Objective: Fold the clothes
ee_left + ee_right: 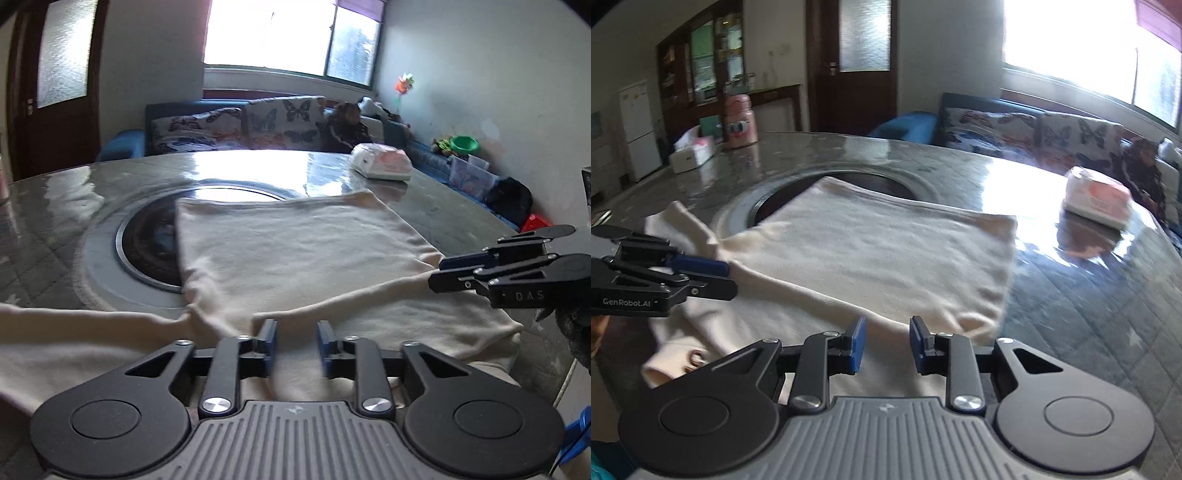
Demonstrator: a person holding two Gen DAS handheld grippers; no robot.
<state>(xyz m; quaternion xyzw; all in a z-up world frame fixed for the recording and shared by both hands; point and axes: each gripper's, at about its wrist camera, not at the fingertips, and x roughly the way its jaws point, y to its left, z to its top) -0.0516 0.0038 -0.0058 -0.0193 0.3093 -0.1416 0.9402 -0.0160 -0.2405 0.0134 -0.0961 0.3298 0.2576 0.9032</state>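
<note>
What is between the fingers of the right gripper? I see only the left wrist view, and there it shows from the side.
Observer: Nothing is pinched. The right gripper has its fingers apart over the cream knitted garment.
Operator: Where does the left-hand sleeve end?
Observer: The sleeve ends on the glossy grey table, beside the dark round recess.
Operator: What stands beyond it?
Observer: A white tissue box, near the far edge.

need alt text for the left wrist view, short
A cream garment lies partly folded on a round glass-topped table, with the left gripper open just above its near edge. The right gripper reaches in from the right over the cloth. Behind are a tissue pack, a sofa and a bright window.
</note>
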